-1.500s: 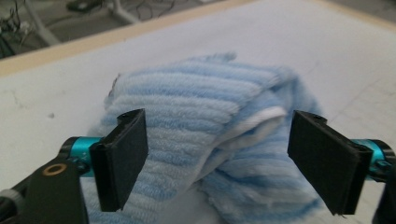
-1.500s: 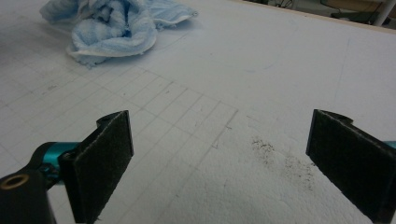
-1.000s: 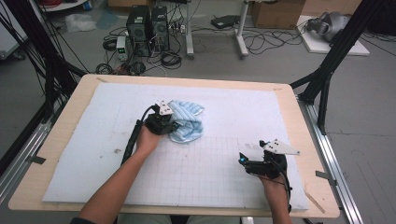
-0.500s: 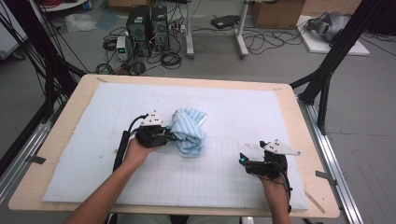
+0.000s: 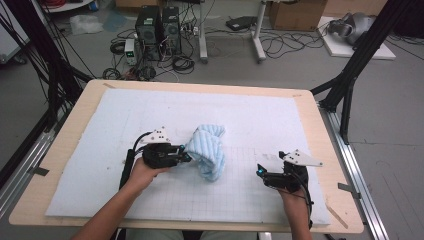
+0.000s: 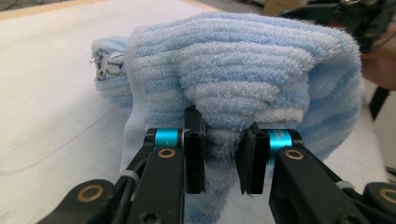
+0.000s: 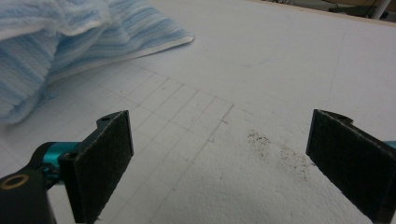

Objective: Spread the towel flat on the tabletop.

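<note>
A light blue striped towel (image 5: 207,150) lies bunched in a long heap on the white mat, just left of the middle. My left gripper (image 5: 185,156) comes at it from the left and is shut on a fold of the towel. In the left gripper view the towel (image 6: 243,60) bulges over the left gripper (image 6: 220,158), with terry cloth pinched between the pads. My right gripper (image 5: 260,172) rests low at the near right, apart from the towel. Its jaws stand wide open over bare mat in the right gripper view (image 7: 219,158), with the towel (image 7: 56,37) at upper left.
The white foam mat (image 5: 280,120) has a faint pencil grid and covers most of the wooden table (image 5: 65,145). Black frame posts (image 5: 350,75) stand at both sides. Computer cases (image 5: 157,27) and cables sit on the floor beyond the far edge.
My left gripper has pulled back toward the near side with the towel, which shifted with it and drew into a longer heap. The right gripper has kept still.
</note>
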A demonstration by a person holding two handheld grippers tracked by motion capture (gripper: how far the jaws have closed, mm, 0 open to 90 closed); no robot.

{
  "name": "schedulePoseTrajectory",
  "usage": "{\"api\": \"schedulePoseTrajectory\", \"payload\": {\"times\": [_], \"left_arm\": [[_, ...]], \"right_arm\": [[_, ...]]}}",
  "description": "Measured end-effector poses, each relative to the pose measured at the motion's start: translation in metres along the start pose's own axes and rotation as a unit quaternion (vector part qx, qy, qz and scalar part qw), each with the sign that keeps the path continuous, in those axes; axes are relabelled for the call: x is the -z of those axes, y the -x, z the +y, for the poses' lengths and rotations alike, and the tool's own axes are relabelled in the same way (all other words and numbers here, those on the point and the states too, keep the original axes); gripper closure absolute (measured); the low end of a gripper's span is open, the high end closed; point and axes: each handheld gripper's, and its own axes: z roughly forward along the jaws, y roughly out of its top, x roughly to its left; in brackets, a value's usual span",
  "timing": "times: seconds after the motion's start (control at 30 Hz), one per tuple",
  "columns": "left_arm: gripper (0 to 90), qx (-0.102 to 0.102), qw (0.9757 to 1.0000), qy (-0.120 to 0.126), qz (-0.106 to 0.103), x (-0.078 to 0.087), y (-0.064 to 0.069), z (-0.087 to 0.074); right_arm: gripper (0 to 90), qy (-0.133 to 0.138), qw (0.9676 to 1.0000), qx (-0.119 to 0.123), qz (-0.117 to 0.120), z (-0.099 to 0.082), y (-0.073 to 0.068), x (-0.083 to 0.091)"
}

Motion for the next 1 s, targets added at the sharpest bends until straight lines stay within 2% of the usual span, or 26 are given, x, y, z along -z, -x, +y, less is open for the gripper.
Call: {"api": "schedulePoseTrajectory", "payload": {"times": [0.03, 0.07, 0.13, 0.17, 0.23, 0.27, 0.33, 0.37, 0.43, 0.53, 0.57, 0.6, 0.63, 0.67, 0.7, 0.77, 0.8, 0.83, 0.87, 0.9, 0.93, 0.97, 1.0], "left_arm": [[74.4, 0.005, 0.9999, -0.003, 0.01, 0.002, -0.004, -0.002], [74.1, 0.011, 0.9993, -0.012, 0.035, 0.005, -0.011, -0.005], [72.3, 0.014, 0.9977, -0.023, 0.063, 0.008, -0.017, -0.008], [70.8, 0.014, 0.9977, -0.023, 0.063, 0.008, -0.017, -0.008], [67.3, 0.025, 0.9957, -0.026, 0.085, 0.012, -0.023, -0.01], [63.5, 0.032, 0.9925, -0.024, 0.116, 0.017, -0.028, -0.01], [50.2, 0.036, 0.9871, -0.015, 0.155, 0.023, -0.03, -0.008], [41.9, 0.037, 0.985, -0.01, 0.168, 0.026, -0.03, -0.007], [37.4, 0.031, 0.9837, 0.001, 0.177, 0.032, -0.03, -0.002], [32.7, 0.024, 0.9832, 0.009, 0.181, 0.036, -0.027, 0.003], [32.6, 0.015, 0.9852, 0.023, 0.169, 0.038, -0.021, 0.009], [32.5, 0.015, 0.9852, 0.023, 0.169, 0.038, -0.021, 0.009], [32.8, 0.011, 0.987, 0.028, 0.158, 0.038, -0.018, 0.013], [32.9, 0.01, 0.9906, 0.04, 0.131, 0.034, -0.012, 0.019], [33.2, 0.009, 0.9914, 0.043, 0.123, 0.032, -0.01, 0.024], [33.2, 0.003, 0.9916, 0.043, 0.122, 0.029, -0.008, 0.029], [33.0, -0.011, 0.9912, 0.045, 0.124, 0.023, -0.003, 0.04], [33.0, -0.011, 0.9912, 0.045, 0.124, 0.023, -0.003, 0.04], [33.2, -0.017, 0.9919, 0.044, 0.118, 0.015, 0.001, 0.051], [33.3, -0.017, 0.9919, 0.044, 0.118, 0.015, 0.001, 0.051], [33.3, -0.021, 0.9925, 0.039, 0.114, 0.01, 0.001, 0.055], [33.3, -0.025, 0.9929, 0.026, 0.113, -0.001, 0.001, 0.063], [33.3, -0.025, 0.9929, 0.026, 0.113, -0.001, 0.001, 0.063]], "right_arm": [[6.4, -0.002, 1.0, -0.002, 0.0, 0.0, 0.0, 0.001], [6.4, -0.002, 1.0, -0.002, 0.0, 0.0, 0.0, 0.001], [6.4, -0.001, 1.0, -0.003, 0.0, 0.0, 0.0, 0.001], [6.4, -0.002, 1.0, -0.004, 0.0, 0.0, 0.0, 0.001], [6.4, -0.002, 1.0, -0.003, 0.0, -0.001, 0.001, 0.0], [6.4, -0.003, 1.0, -0.003, 0.0, -0.001, 0.001, -0.001], [6.4, -0.005, 1.0, -0.004, 0.001, -0.001, 0.001, -0.001], [6.4, -0.005, 1.0, -0.004, 0.0, -0.001, 0.001, -0.002], [6.4, -0.006, 1.0, -0.003, 0.0, -0.001, 0.001, -0.002], [6.4, -0.008, 1.0, -0.004, 0.0, -0.001, 0.001, -0.002], [6.4, -0.008, 1.0, -0.005, 0.0, -0.001, 0.0, -0.002], [6.4, -0.007, 1.0, -0.002, 0.0, -0.001, 0.001, -0.003], [6.4, -0.007, 1.0, -0.001, 0.001, -0.001, 0.001, -0.003], [6.4, -0.008, 1.0, -0.001, 0.0, 0.0, 0.0, -0.003], [6.4, -0.009, 1.0, -0.002, 0.001, 0.0, 0.0, -0.004], [6.4, -0.008, 1.0, -0.001, 0.002, 0.0, 0.0, -0.004], [6.4, -0.007, 1.0, -0.003, 0.002, 0.0, -0.001, -0.004], [6.4, -0.007, 1.0, -0.003, 0.002, 0.0, -0.001, -0.004], [6.4, -0.007, 1.0, -0.003, 0.002, 0.0, -0.001, -0.004], [6.4, -0.008, 1.0, -0.001, 0.002, 0.0, -0.001, -0.004], [6.4, -0.009, 1.0, -0.001, 0.002, 0.0, -0.001, -0.004], [6.4, -0.009, 1.0, -0.002, 0.002, 0.0, -0.001, -0.004], [6.4, -0.009, 1.0, -0.003, 0.002, 0.0, 0.0, -0.004]]}}
